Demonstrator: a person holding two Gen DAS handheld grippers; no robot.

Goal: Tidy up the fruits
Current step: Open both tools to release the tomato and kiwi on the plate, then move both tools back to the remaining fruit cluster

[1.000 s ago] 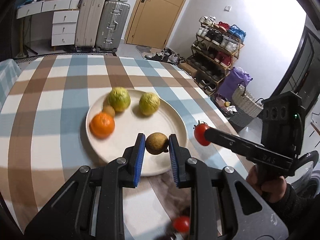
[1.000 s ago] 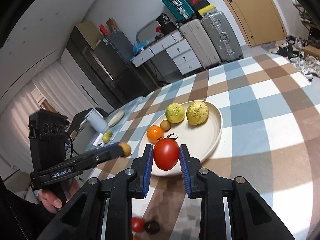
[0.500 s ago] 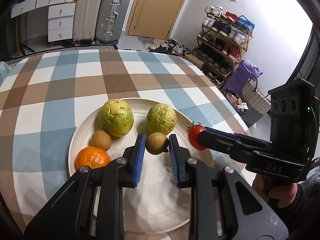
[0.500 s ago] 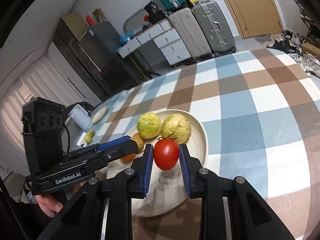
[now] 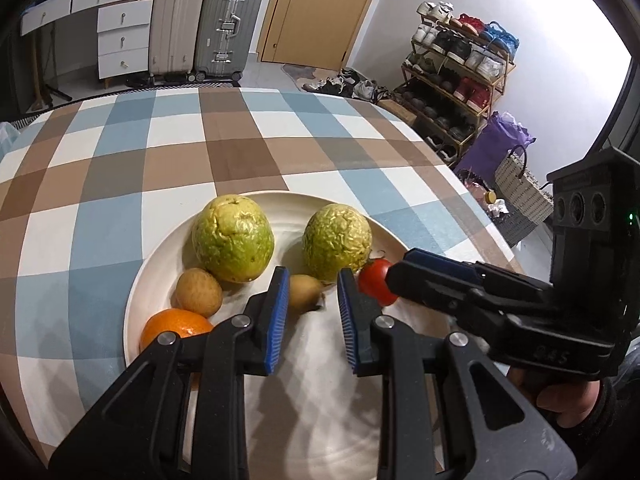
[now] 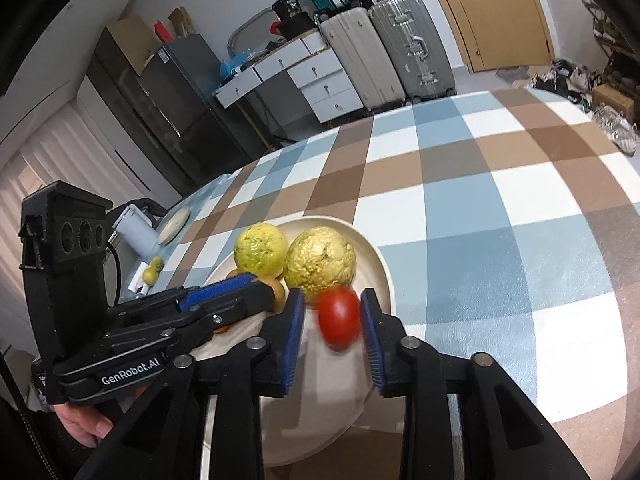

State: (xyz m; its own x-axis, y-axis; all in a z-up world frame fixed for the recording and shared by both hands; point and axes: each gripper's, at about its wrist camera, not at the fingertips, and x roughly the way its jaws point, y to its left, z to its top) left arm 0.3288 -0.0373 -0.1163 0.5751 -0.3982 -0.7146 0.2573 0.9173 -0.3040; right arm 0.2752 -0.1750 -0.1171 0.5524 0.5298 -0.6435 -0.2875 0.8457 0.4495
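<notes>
A cream plate on the checked tablecloth holds two green-yellow fruits, a brown kiwi-like fruit and an orange. My left gripper is open over the plate; a small brown fruit sits loose between its blue pads. My right gripper is open too, and a blurred red tomato sits between its pads, over the plate. The tomato also shows in the left wrist view.
A shoe rack, purple bag and woven basket stand right of the table. Suitcases and drawers stand at the back. At the table's left edge lie a small plate and small green fruits.
Both grippers moved lower over the plate and opened. The brown fruit and the tomato, gripped before, now sit loose between the pads; the tomato is blurred with motion.
</notes>
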